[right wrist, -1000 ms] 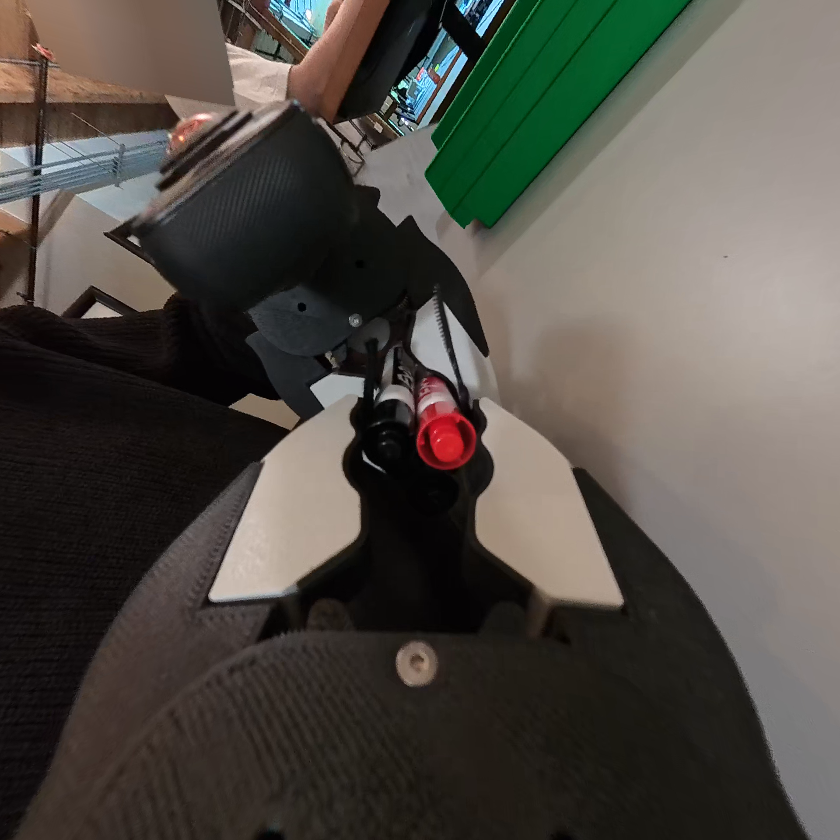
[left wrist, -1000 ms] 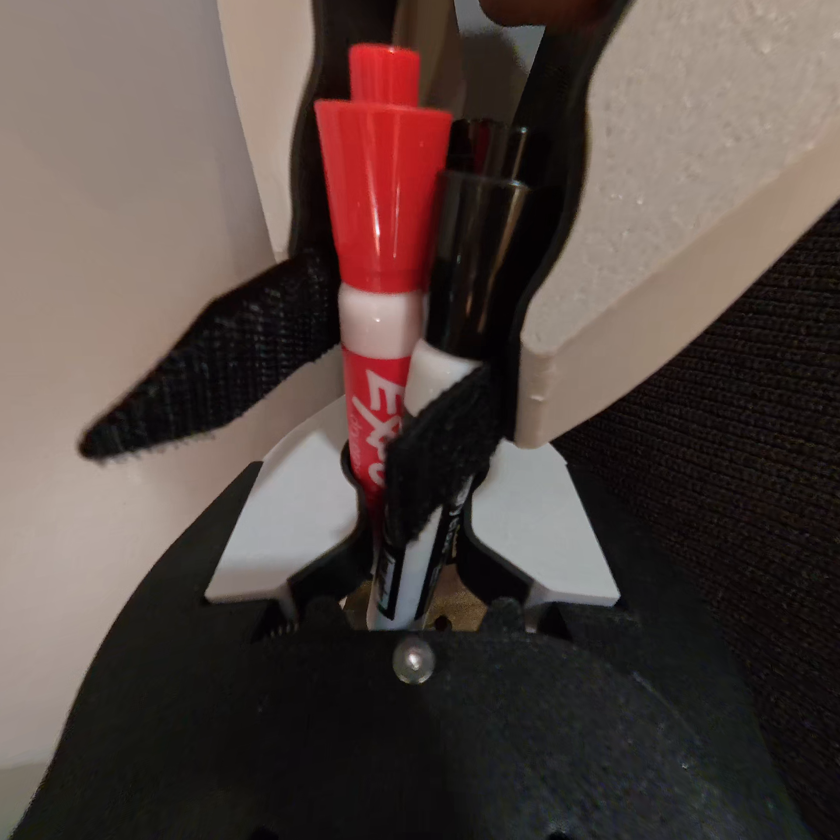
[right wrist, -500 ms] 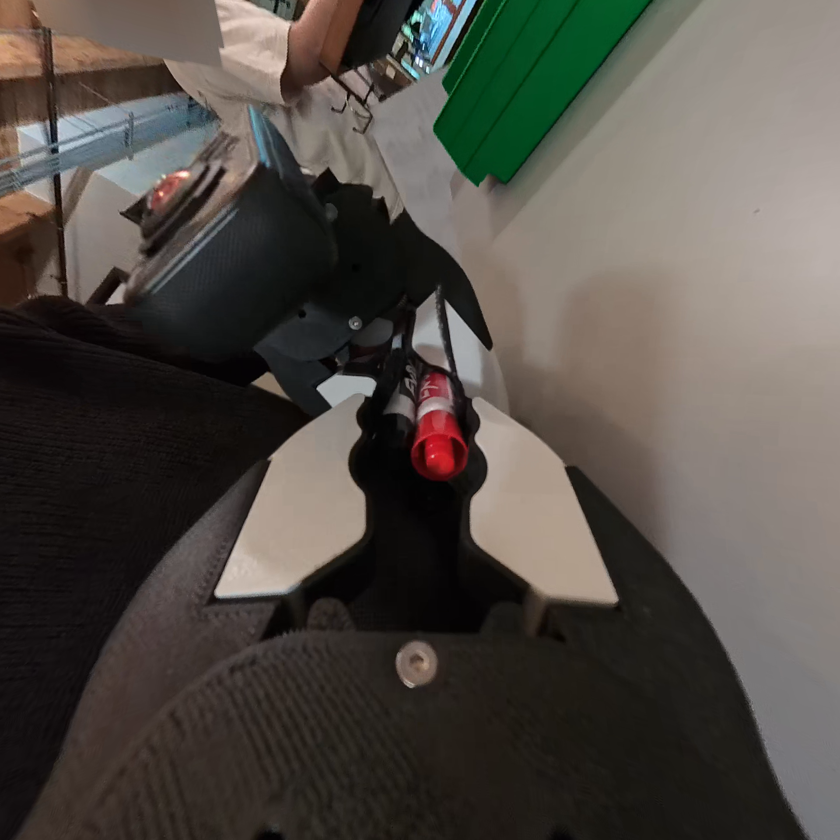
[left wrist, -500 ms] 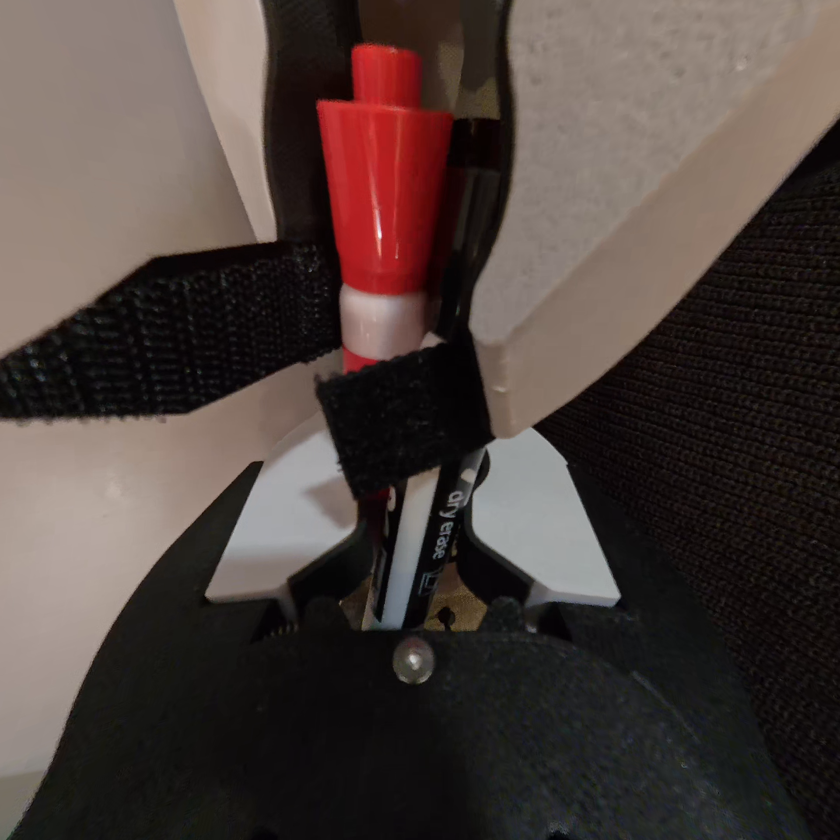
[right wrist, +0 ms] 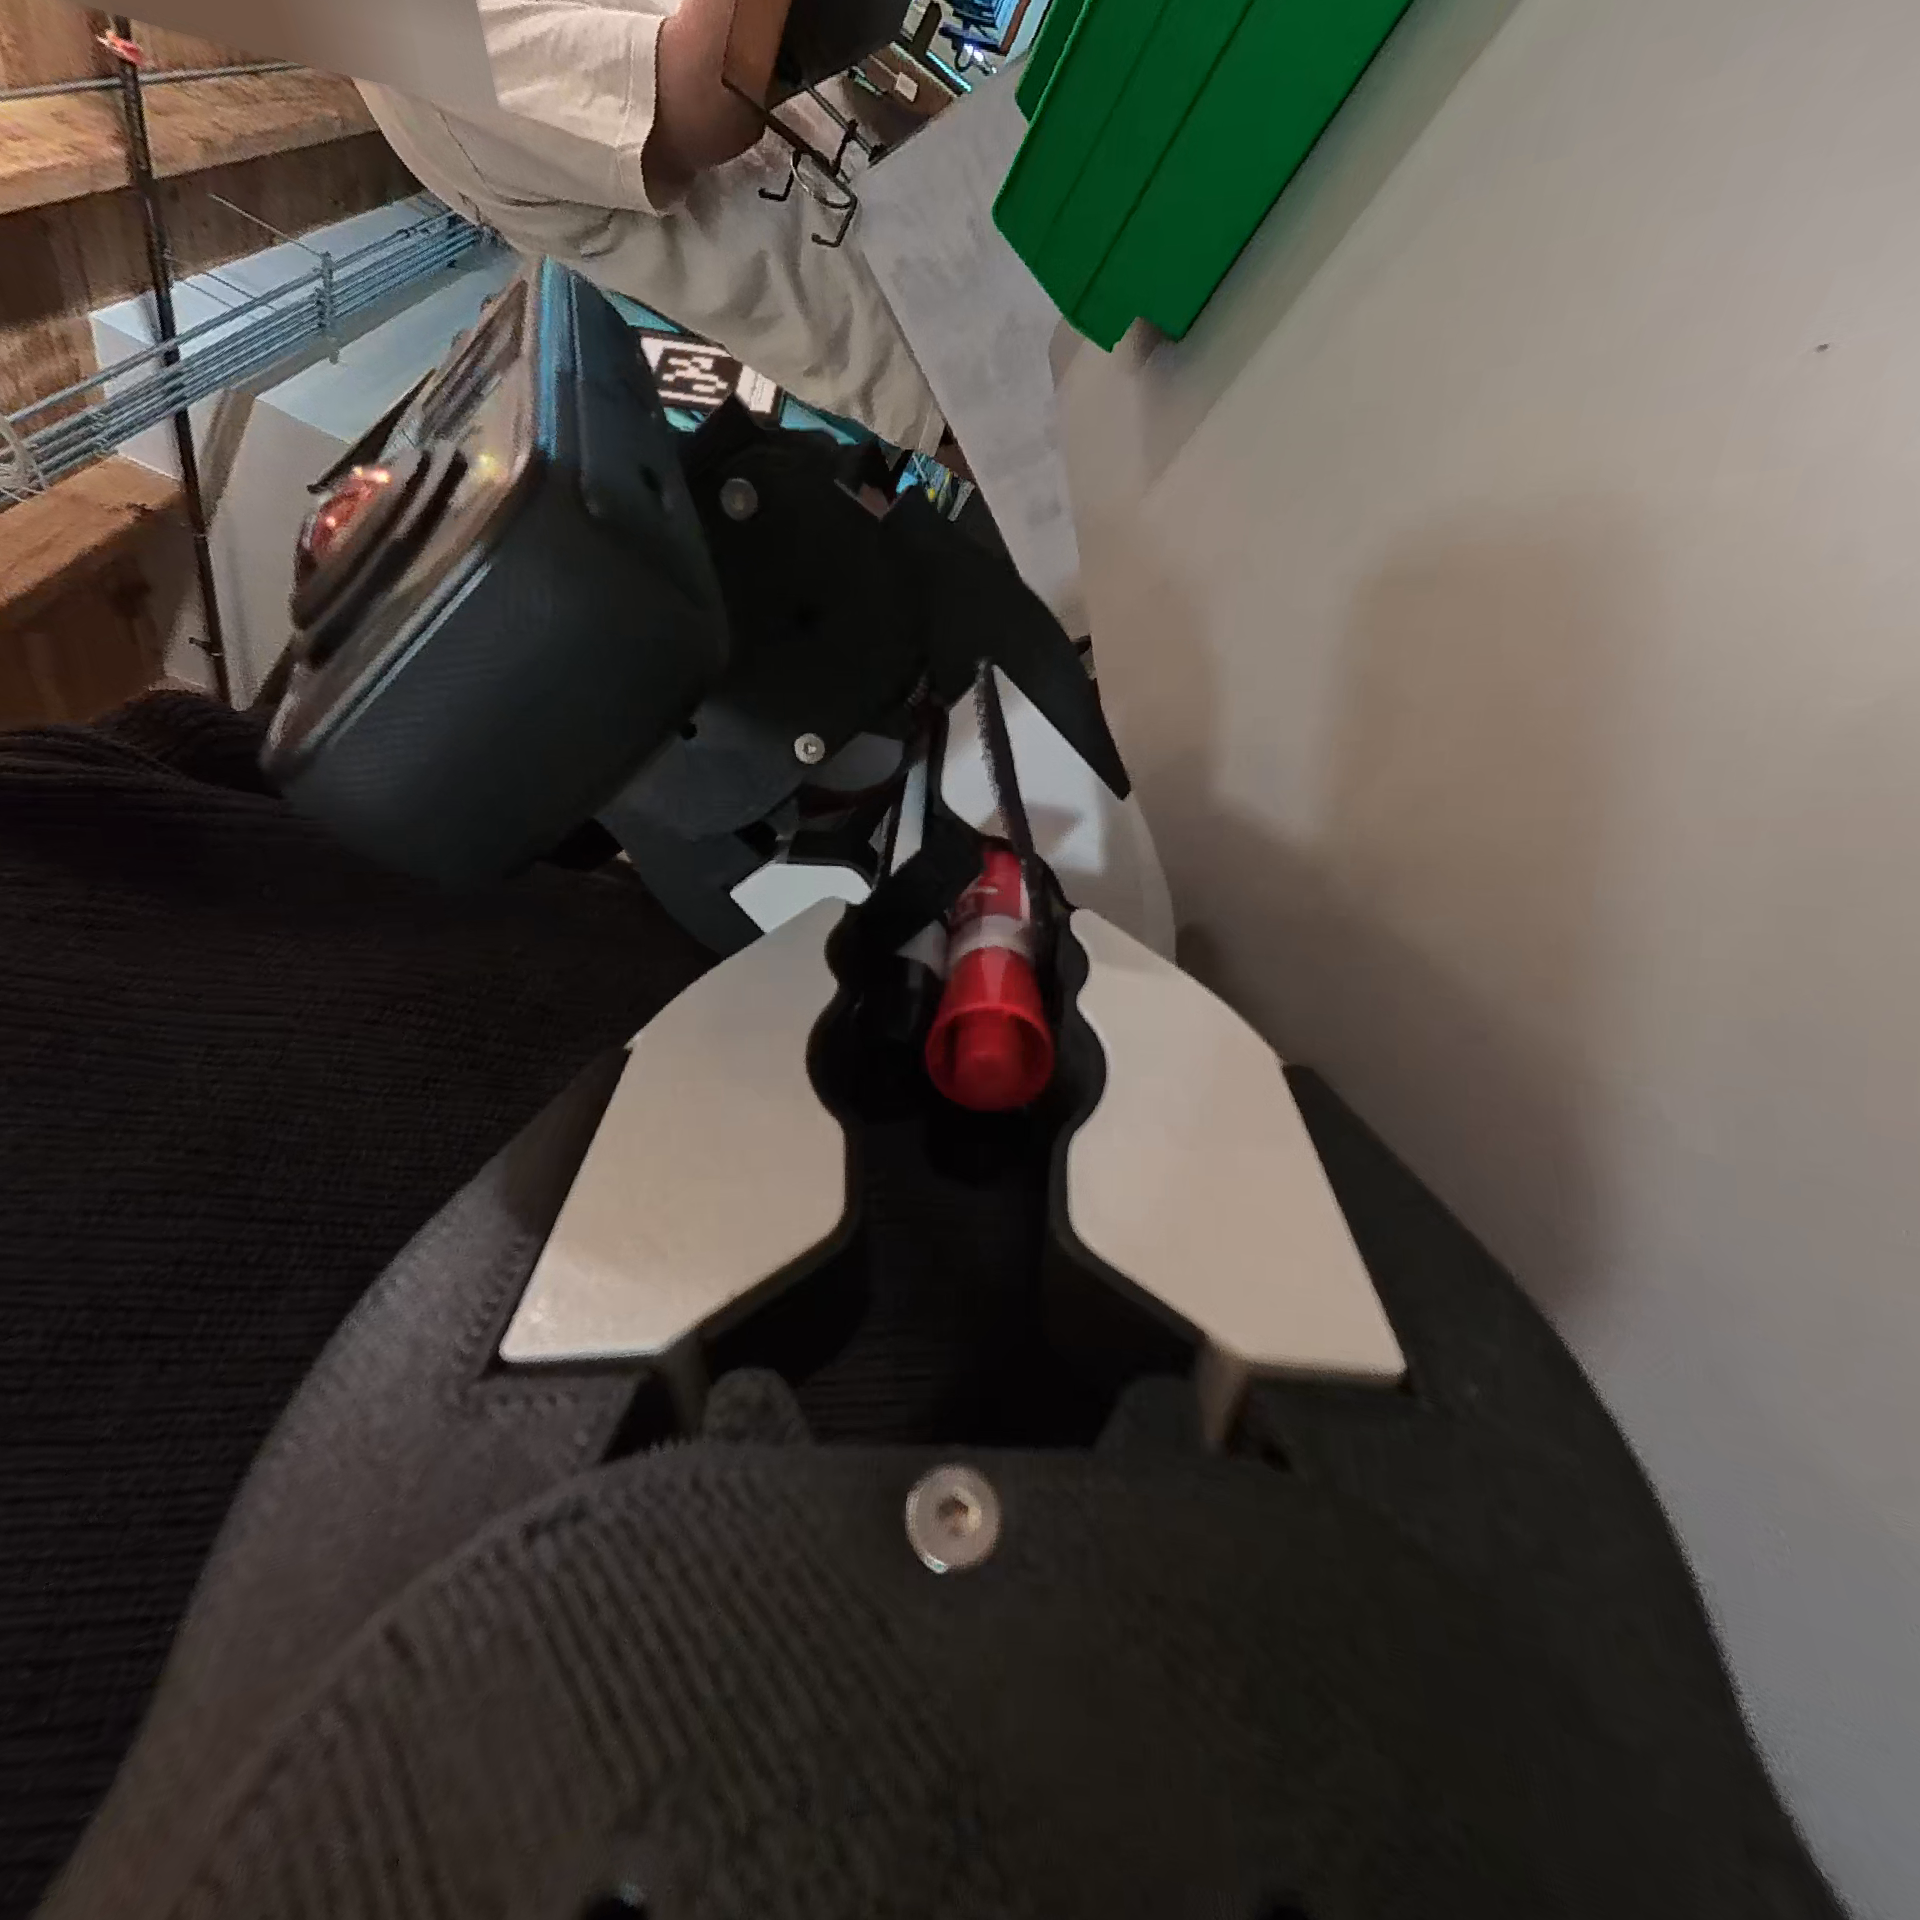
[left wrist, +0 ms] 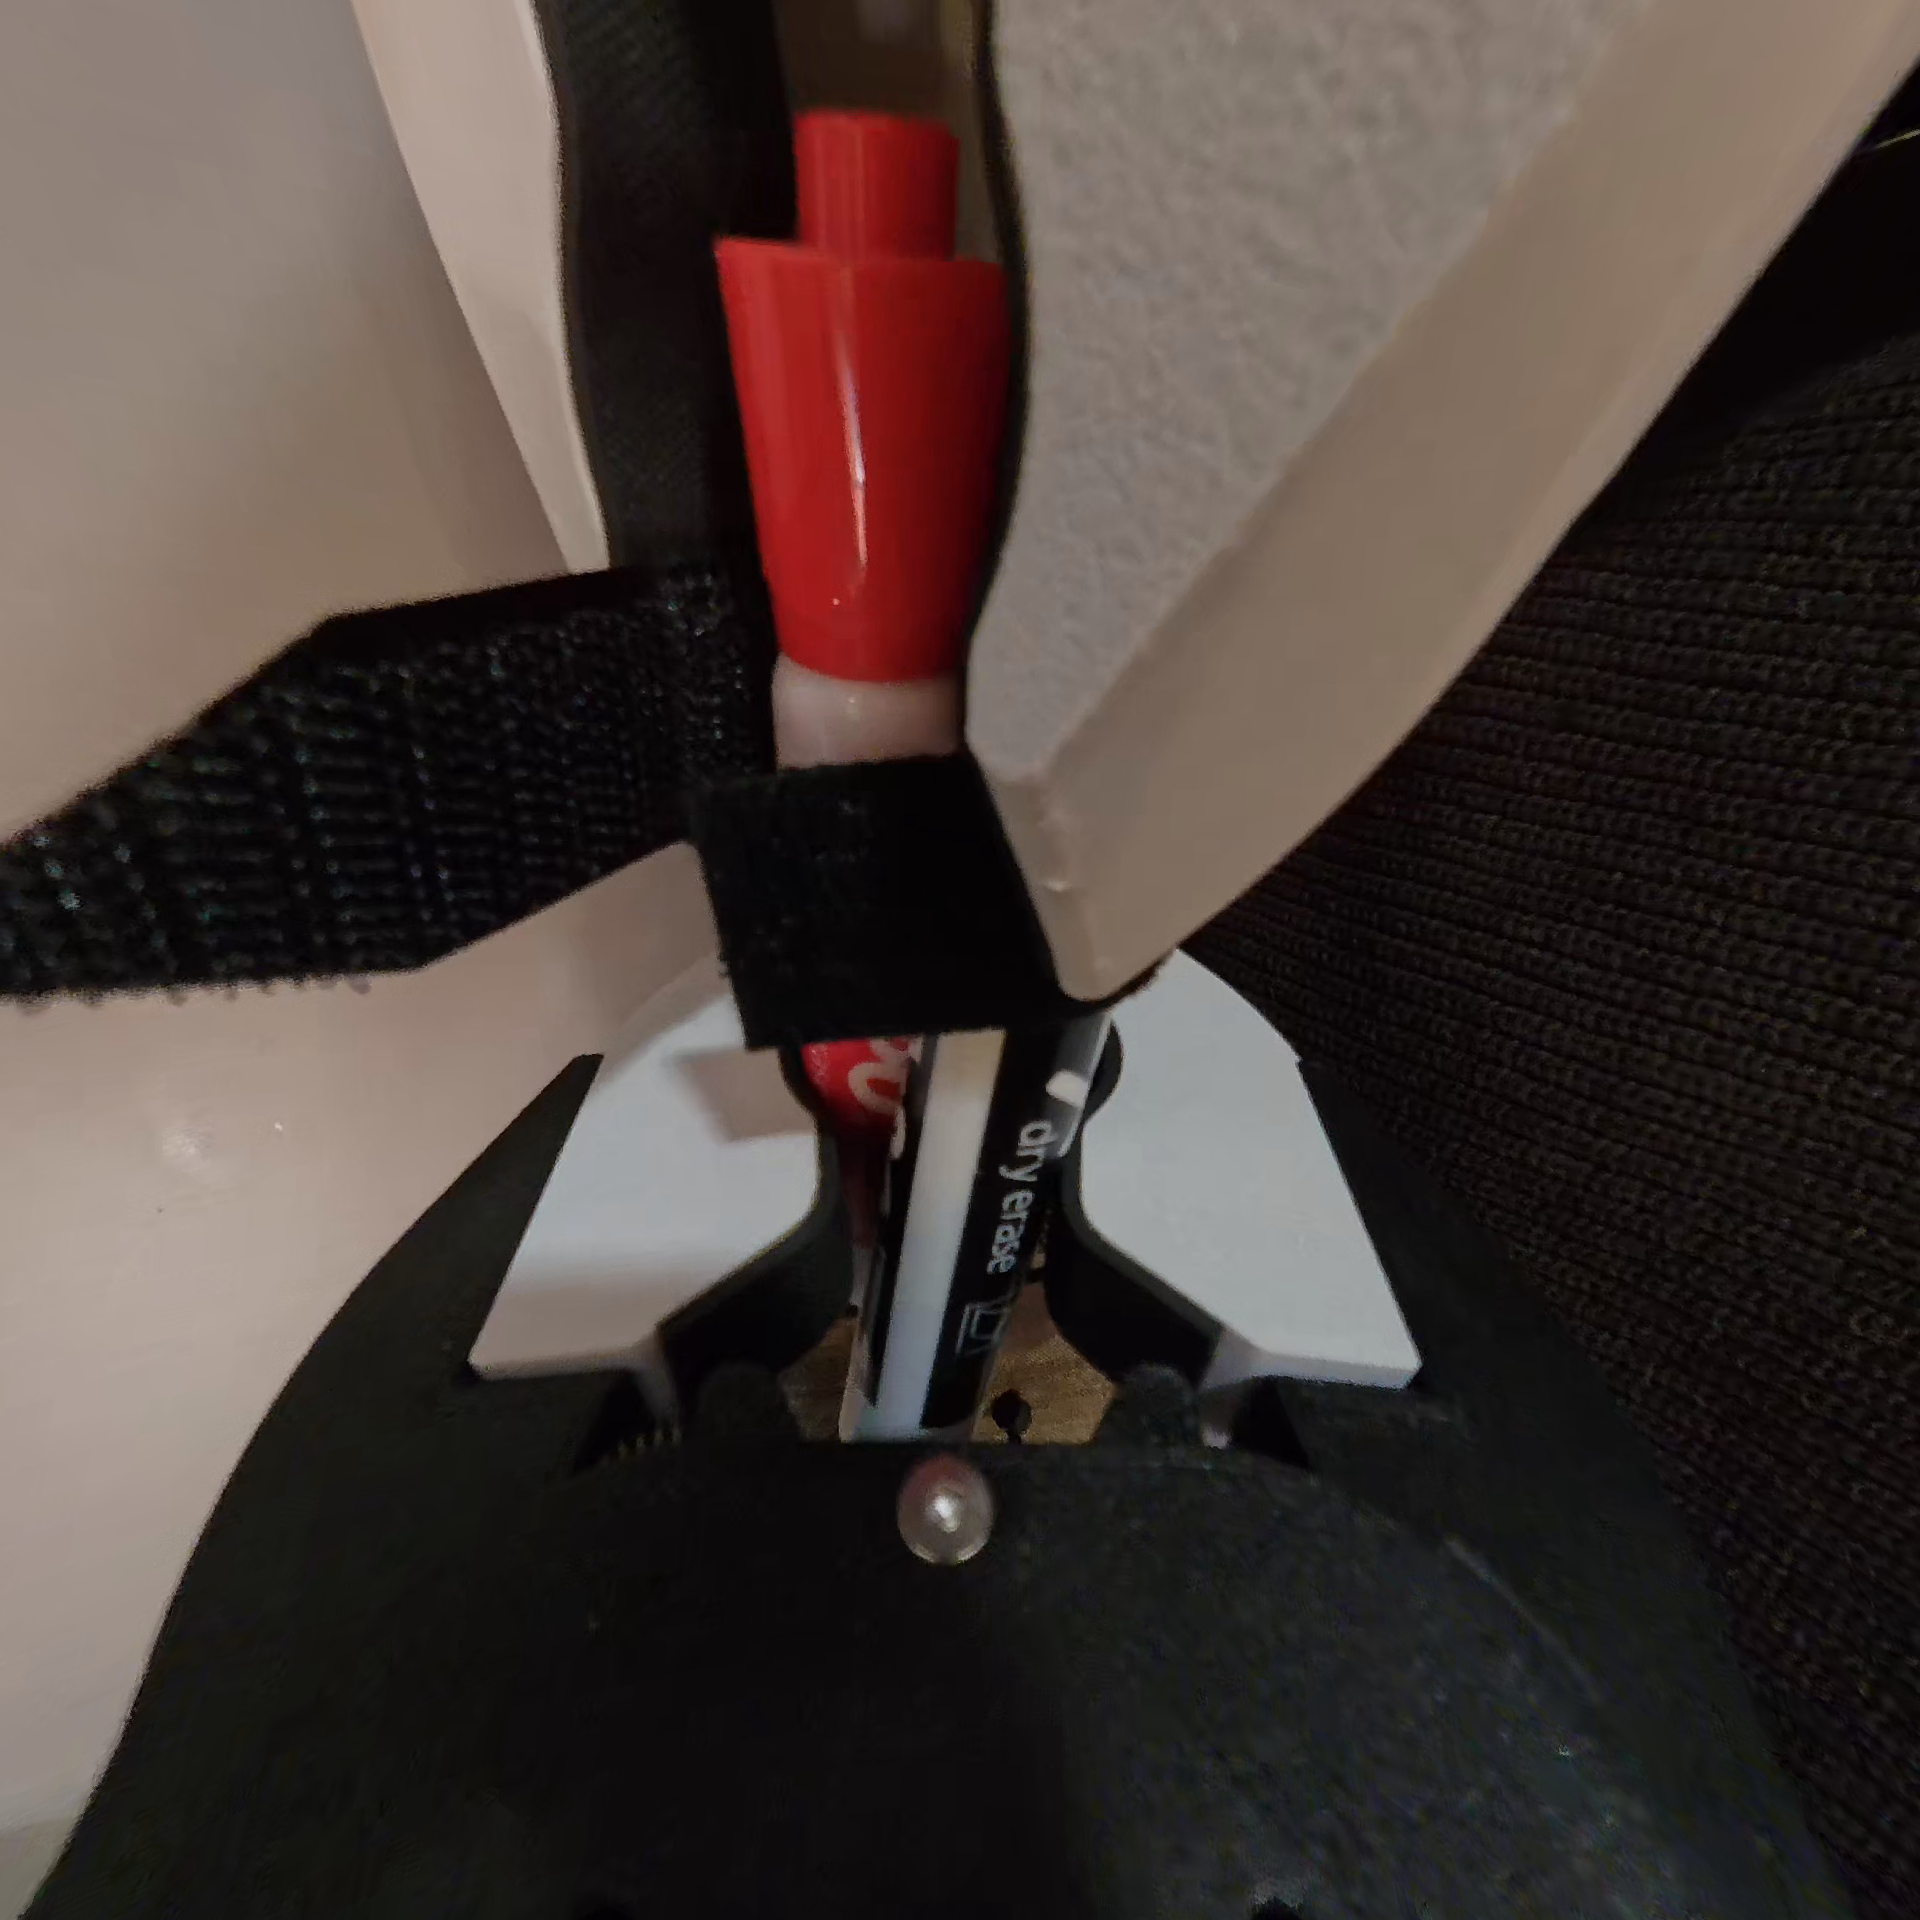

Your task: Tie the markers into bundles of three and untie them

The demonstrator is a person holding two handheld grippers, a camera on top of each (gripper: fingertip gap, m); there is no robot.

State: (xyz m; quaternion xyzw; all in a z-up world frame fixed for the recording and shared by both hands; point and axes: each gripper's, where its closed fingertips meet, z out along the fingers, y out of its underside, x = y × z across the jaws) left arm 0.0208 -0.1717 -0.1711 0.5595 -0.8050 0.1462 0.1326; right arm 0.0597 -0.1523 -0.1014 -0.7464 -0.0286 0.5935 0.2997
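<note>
The marker bundle [left wrist: 935,1195] holds a red-capped marker [left wrist: 873,468] and a black one, its cap hidden. My left gripper [left wrist: 945,1122] is shut on the barrels. A black hook-and-loop strap [left wrist: 862,904] wraps the bundle just above my fingertips; its loose tail [left wrist: 364,790] sticks out left. My right gripper [left wrist: 873,727] comes from the far end, jaws tight on the cap end. In the right wrist view, my right gripper [right wrist: 956,935] encloses the red cap [right wrist: 987,1029] and a black cap [right wrist: 894,987]. The left gripper [right wrist: 925,842] faces it, with the strap tail [right wrist: 1003,779] edge-on.
A white table surface [right wrist: 1558,727] lies to the right, with a green bin [right wrist: 1195,156] at its far end. A black knit sleeve [right wrist: 312,1039] fills the left side and shows in the left wrist view [left wrist: 1558,1039]. A person in a beige shirt [right wrist: 623,156] stands beyond. The left gripper's tips are roughly 8 cm from the right gripper's.
The strap band has come round to the front of the bundle and its tail has swung out to the left. The right gripper's jaws have closed in around the caps, hiding the black cap.
</note>
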